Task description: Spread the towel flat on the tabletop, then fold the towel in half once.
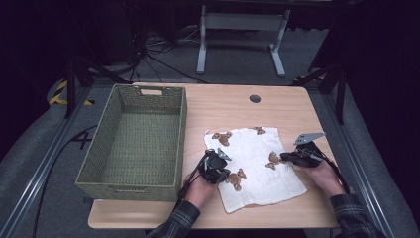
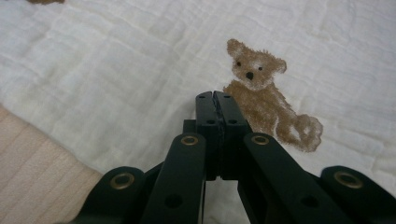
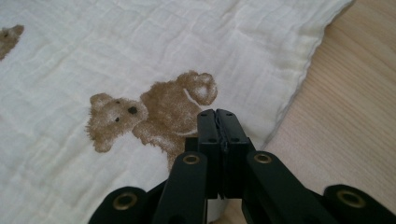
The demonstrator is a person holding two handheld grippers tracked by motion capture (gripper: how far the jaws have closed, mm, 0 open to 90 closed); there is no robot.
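Lying flat, cloth (image 1: 257, 166), long axis near-far; both hand-held grippers closed, empty.

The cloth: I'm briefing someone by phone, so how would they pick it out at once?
On the wooden table, look right of the green woven basket. The cloth lies flat there, between the left tool and right tool, both shut. It is cream and crinkled, printed with brown teddy bears.
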